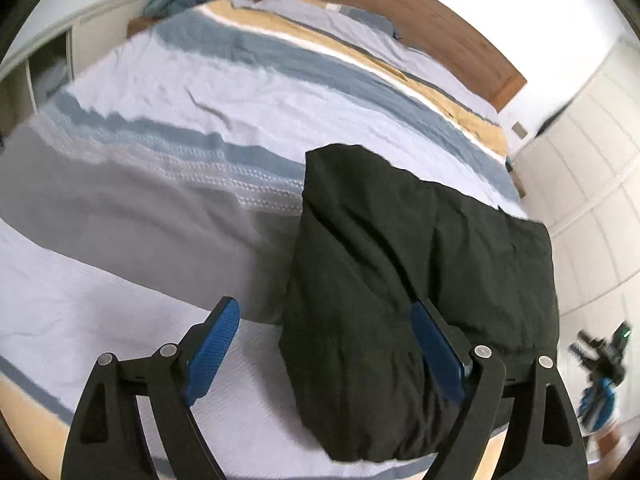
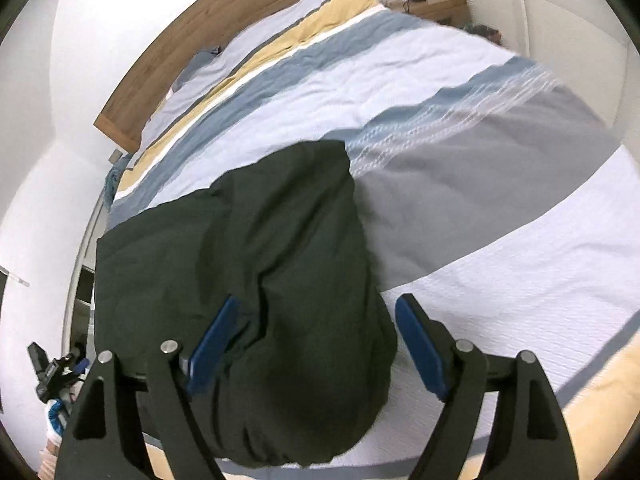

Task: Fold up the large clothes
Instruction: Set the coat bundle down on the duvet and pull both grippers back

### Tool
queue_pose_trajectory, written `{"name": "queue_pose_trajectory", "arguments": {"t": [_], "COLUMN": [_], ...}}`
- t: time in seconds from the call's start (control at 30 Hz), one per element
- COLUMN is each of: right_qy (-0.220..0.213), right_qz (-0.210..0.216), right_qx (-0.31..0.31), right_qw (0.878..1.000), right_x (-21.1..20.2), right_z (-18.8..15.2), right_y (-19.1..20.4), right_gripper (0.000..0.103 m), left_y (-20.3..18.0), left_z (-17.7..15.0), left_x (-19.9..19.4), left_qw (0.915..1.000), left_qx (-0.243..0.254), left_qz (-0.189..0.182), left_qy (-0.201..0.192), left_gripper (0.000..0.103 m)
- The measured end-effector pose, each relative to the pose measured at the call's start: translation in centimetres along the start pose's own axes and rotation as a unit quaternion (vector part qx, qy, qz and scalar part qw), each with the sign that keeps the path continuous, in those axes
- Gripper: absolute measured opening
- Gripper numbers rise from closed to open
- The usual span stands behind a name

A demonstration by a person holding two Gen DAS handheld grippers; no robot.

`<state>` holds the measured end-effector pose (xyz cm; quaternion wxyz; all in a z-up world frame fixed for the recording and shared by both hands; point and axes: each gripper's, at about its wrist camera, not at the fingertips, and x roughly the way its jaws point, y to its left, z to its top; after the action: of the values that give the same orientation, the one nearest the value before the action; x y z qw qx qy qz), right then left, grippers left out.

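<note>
A dark green, almost black garment (image 1: 420, 272) lies folded into a thick rectangle on the striped bed cover; it also fills the lower middle of the right wrist view (image 2: 260, 264). My left gripper (image 1: 324, 344) is open above the garment's near left edge, empty, with its right blue pad over the cloth. My right gripper (image 2: 316, 344) is open above the garment's near right end, empty. The other gripper shows at the edge of each view, the right one (image 1: 600, 368) and the left one (image 2: 56, 376).
The bed cover (image 1: 200, 208) has white, grey, blue and yellow stripes. A wooden headboard (image 1: 400, 16) stands at the far end. A white wardrobe (image 1: 592, 184) is beside the bed. A wooden nightstand (image 2: 436, 4) with small items stands far right.
</note>
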<state>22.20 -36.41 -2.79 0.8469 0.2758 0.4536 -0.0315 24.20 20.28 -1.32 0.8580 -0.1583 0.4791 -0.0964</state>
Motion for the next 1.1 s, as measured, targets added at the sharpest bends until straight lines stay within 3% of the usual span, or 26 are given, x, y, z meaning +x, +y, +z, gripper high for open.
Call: {"name": "queue_pose_trajectory", "arguments": {"t": [0.37, 0.63, 0.87, 1.1], "right_qy": [0.001, 0.003, 0.008, 0.012], "right_qz": [-0.019, -0.023, -0.023, -0.027], "right_qx": [-0.08, -0.114, -0.123, -0.147], "right_qw": [0.997, 0.993, 0.992, 0.989], "right_x": [-6.8, -9.3, -9.3, -6.6], "right_z": [-3.8, -7.7, -10.2, -11.5], "right_y": [8.9, 12.9, 14.2, 15.7], "right_gripper": [0.081, 0.081, 0.081, 0.081], "left_y": [-7.0, -11.3, -12.9, -12.5], "left_z": [-2.9, -5.2, -6.4, -6.6], "left_x": [-4.5, -6.1, -5.9, -3.0], "left_qw": [0.9947, 0.9909, 0.9868, 0.9875], "left_qx": [0.05, 0.076, 0.117, 0.118], "left_qz": [0.074, 0.094, 0.098, 0.099], "left_qy": [-0.05, -0.06, -0.053, -0.035], "left_gripper": [0.098, 0.1, 0.101, 0.101]}}
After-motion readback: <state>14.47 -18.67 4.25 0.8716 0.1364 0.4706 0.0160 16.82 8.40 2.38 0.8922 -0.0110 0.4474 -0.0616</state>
